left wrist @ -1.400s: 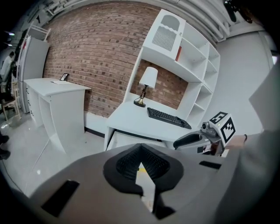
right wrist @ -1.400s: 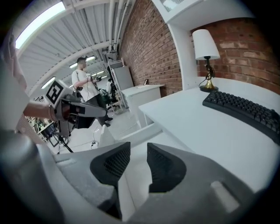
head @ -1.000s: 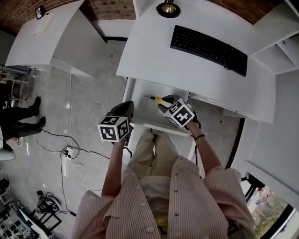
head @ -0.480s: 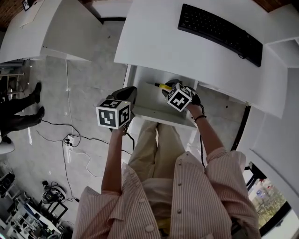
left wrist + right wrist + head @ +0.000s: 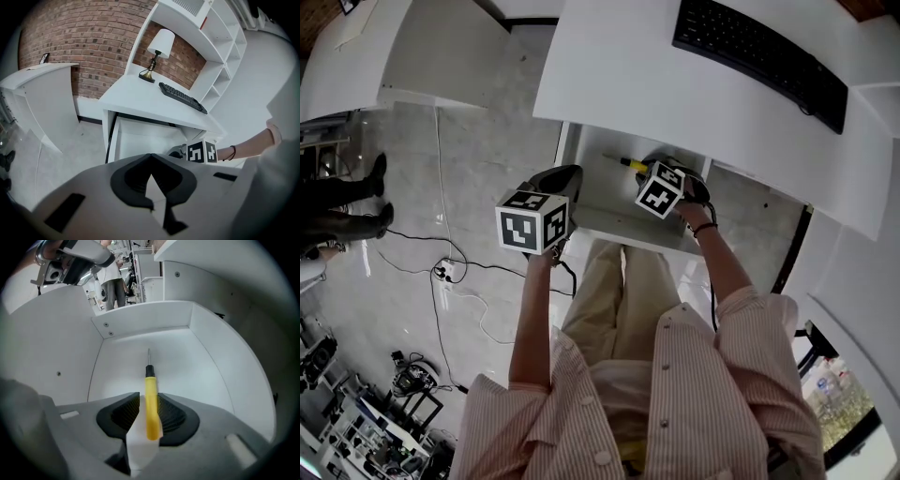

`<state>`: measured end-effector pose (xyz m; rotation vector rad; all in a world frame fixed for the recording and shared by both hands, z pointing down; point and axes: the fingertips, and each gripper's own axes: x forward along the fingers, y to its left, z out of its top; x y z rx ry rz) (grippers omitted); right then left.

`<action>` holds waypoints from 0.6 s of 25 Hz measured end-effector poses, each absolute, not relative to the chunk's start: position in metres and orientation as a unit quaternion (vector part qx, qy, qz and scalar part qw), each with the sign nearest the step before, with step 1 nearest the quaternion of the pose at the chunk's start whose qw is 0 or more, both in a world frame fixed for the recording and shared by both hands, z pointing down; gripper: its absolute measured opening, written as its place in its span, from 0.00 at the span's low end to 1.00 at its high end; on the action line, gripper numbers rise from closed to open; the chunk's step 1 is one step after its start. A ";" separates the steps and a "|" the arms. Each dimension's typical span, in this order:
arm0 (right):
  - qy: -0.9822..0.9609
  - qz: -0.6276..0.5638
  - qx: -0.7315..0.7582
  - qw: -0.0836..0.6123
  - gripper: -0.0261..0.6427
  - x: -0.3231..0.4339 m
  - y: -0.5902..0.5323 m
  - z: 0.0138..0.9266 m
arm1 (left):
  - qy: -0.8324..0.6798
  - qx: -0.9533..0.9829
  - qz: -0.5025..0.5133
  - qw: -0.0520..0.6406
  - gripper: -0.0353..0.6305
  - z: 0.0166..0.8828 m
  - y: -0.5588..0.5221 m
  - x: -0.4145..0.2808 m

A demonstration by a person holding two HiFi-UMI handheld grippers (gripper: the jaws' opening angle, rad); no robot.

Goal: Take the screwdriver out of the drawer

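Note:
A screwdriver (image 5: 151, 408) with a yellow handle and thin metal shaft lies in the open white drawer (image 5: 140, 319) under the desk. In the right gripper view its handle sits between the two ribbed pads, both touching its sides, so my right gripper (image 5: 150, 401) is shut on it. From the head view the right gripper (image 5: 649, 171) reaches into the drawer (image 5: 609, 225), and only the screwdriver's tip end (image 5: 628, 163) sticks out past it. My left gripper (image 5: 562, 178) hovers at the drawer's left front corner, shut and empty, its jaw tips (image 5: 150, 157) meeting.
A black keyboard (image 5: 759, 52) lies on the white desk (image 5: 619, 66) above the drawer; a lamp (image 5: 157, 51) stands at the desk's back. Another white desk (image 5: 422, 47) stands left. Cables and a power strip (image 5: 445, 275) lie on the floor, and someone's shoes (image 5: 347, 202) show far left.
My right gripper has pushed further into the drawer over the yellow handle, so less of the screwdriver shows. The left gripper stays by the drawer's front corner.

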<state>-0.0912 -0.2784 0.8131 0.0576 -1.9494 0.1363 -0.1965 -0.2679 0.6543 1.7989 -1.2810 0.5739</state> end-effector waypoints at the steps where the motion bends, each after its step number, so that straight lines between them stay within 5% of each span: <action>1: -0.823 0.055 0.023 0.565 0.20 -0.091 -0.278 0.815 | -0.510 0.716 0.228 0.418 0.05 0.655 -0.268 -0.197; 15: -0.811 0.059 0.022 0.582 0.16 -0.090 -0.277 0.817 | -0.509 0.718 0.222 0.420 0.05 0.656 -0.270 -0.195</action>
